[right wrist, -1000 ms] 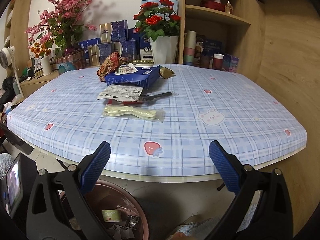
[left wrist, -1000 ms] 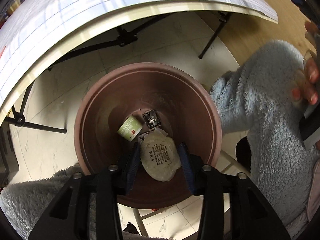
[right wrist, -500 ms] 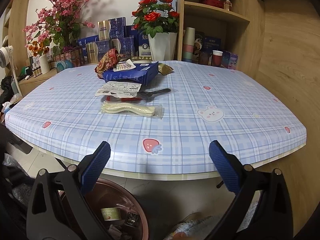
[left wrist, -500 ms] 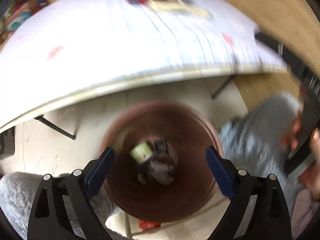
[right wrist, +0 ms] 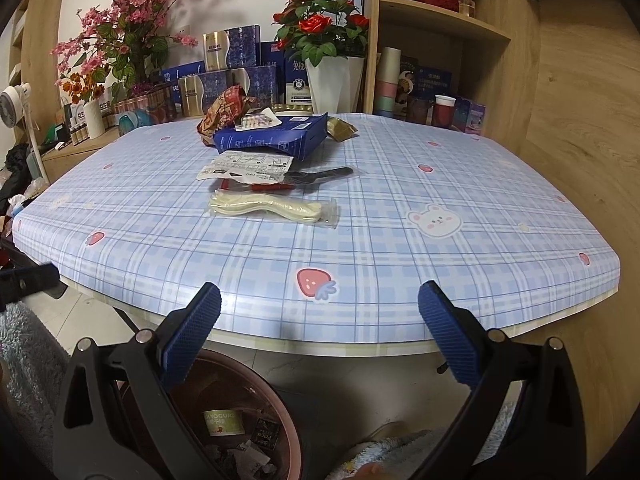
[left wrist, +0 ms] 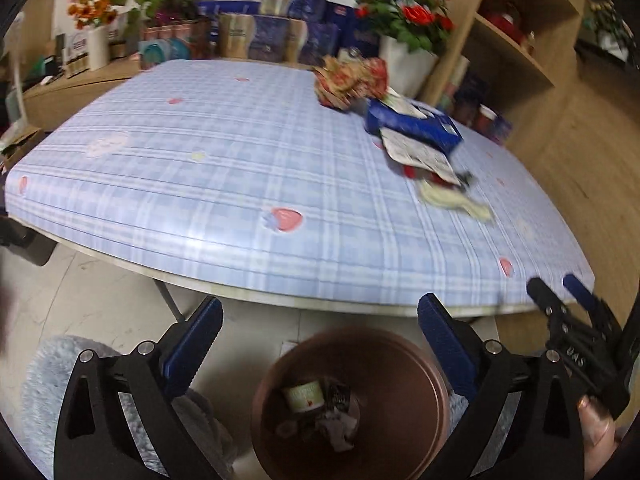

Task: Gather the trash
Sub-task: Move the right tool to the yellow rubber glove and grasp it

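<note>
A brown trash bin (left wrist: 420, 368) stands on the floor below the table edge, with a yogurt cup (left wrist: 303, 398) and crumpled wrappers inside; it also shows in the right wrist view (right wrist: 280, 420). My left gripper (left wrist: 320, 340) is open and empty above the bin. My right gripper (right wrist: 320, 328) is open and empty at the table's front edge. On the table (right wrist: 360, 240) lie a bag of plastic spoons (right wrist: 272, 210), a printed leaflet (right wrist: 248, 166), a blue box (right wrist: 276, 140), a red-brown wrapper (right wrist: 224, 114) and a gold wrapper (right wrist: 340, 128).
Flower vases (right wrist: 332, 80), stacked blue boxes and a wooden shelf (right wrist: 440, 60) line the back of the table. Black scissors with red handles (right wrist: 304, 180) lie under the leaflet. A fluffy blue-grey sleeve (left wrist: 48, 400) is by the bin.
My left gripper opened and dropped the round flat wrapper into the bin, then swung up from looking into the bin to facing the table. The right gripper barely moved.
</note>
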Motion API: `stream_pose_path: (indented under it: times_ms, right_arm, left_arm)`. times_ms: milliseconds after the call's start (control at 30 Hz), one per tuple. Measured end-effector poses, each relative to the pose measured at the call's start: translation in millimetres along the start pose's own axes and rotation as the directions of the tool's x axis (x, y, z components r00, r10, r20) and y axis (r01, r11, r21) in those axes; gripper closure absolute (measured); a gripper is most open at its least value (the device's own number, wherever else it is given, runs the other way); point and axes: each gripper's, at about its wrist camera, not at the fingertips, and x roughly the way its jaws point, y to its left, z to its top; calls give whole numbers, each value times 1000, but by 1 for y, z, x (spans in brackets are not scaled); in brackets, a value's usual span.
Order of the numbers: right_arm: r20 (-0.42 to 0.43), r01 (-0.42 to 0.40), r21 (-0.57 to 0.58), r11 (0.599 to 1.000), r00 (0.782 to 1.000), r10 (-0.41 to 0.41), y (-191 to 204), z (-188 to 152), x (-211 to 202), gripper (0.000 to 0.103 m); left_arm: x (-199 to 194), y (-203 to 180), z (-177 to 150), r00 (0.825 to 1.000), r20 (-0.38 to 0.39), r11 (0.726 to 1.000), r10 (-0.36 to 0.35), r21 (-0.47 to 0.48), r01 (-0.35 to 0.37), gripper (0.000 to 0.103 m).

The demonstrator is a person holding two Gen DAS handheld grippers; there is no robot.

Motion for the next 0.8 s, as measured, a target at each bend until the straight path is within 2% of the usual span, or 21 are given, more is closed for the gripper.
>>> stream_pose_path:
  times_ms: [200,300,433,533,600,667,800]
  right_arm:
    - [-30,-17,6,1000,999,17,-2,3,8,6]
    - [-4,-40,1,999,999,40,-5,12,9,6]
    - [28,-121,-48,992,992,122,-8,35,19,6]
    - [-51,-185,-120,975,982,180,-4,54,43,6]
    - [-123,-251,-162,954,965,233,-1,68,65,6]
    - [-190,-258,-217,941,957,219,6,77,86,6]
    - [-272,-292,-275,916,937,218,17,89,119,6]
  left_arm:
    - [-1,9,6,999,24,1000,28,-13,-28,7]
    - [-1,10,11,998,37,999,46,-5,-46,7]
    - [1,11,20,997,48,998,58,2,-58,7]
    - [6,11,28,997,51,998,53,17,-54,7]
    - [9,11,34,997,61,999,43,23,-45,7]
    - [11,12,40,997,69,999,40,23,-42,7]
    - [16,16,53,996,83,1000,23,3,-23,7]
